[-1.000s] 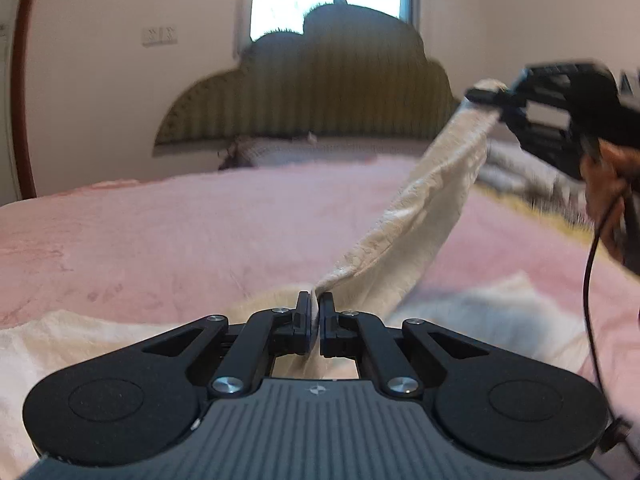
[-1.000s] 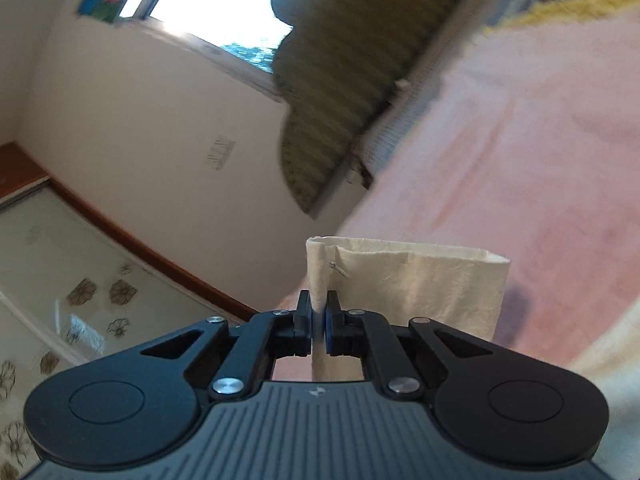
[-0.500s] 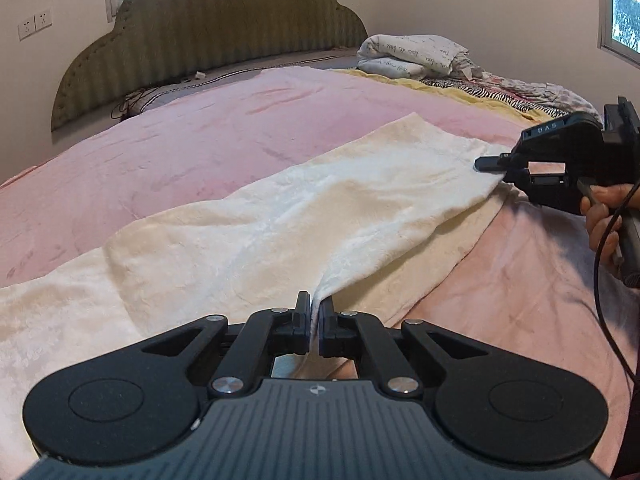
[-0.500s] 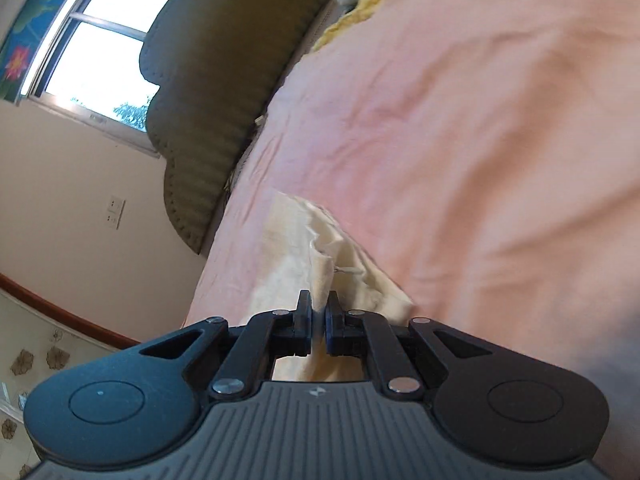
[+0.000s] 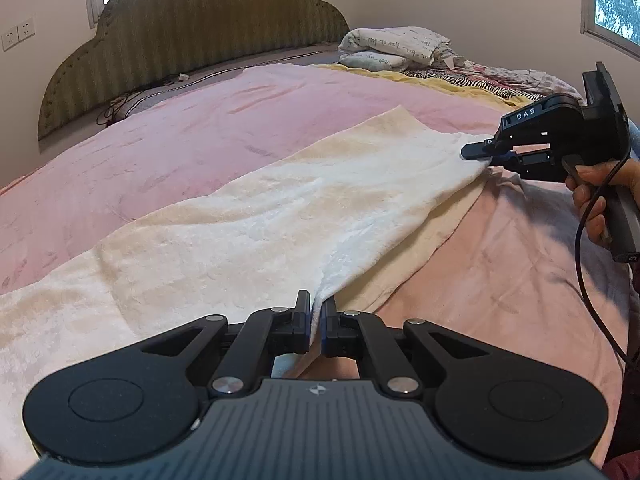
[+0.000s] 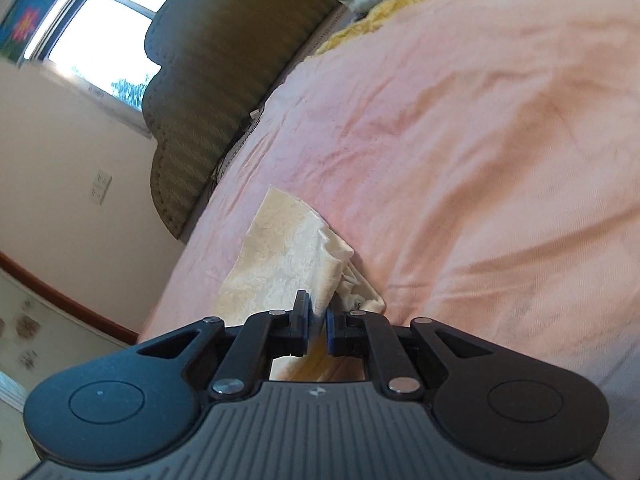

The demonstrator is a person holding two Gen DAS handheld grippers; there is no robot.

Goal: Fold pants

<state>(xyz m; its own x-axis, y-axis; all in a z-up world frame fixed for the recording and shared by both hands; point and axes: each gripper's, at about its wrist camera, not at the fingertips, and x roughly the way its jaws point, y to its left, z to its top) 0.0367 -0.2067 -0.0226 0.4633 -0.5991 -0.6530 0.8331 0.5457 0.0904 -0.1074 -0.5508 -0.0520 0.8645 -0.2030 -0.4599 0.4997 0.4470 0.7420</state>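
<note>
We hold the left hand-held gripper (image 5: 315,322) at the bottom centre of the left wrist view, its jaws pinched tight on an edge of the pants (image 5: 248,240). The cream, textured pants lie spread over the pink blanket (image 5: 180,148) of the bed, running from the lower left of that frame up toward the right. One layer is folded over another; a duller cream layer shows beneath along the lower right edge.

At the right edge of the same frame we see the right hand-held gripper (image 5: 486,156), black and marked "DAS", with a hand (image 5: 600,196) wrapped around its grip and a black cable (image 5: 588,272) hanging down from it. Its tip meets the far end of the pants.

In the right wrist view that gripper (image 6: 318,326) sits at the bottom centre, its jaws closed on a corner of the pants (image 6: 288,256). The fabric bunches just past the fingers (image 6: 300,320), and a folded hem shows to the right of them, lying on the blanket (image 6: 480,160).

A dark green striped headboard (image 5: 192,40) stands against the wall in the upper left of the left wrist view. Folded printed bedding (image 5: 392,48) sits at the upper centre right, with a yellow cover (image 5: 400,76) and a zebra-striped cloth (image 5: 472,80) beside it. A window (image 6: 100,20) shows in the upper left of the right wrist view, and a wall socket (image 5: 18,34) at the far left of the left one.
</note>
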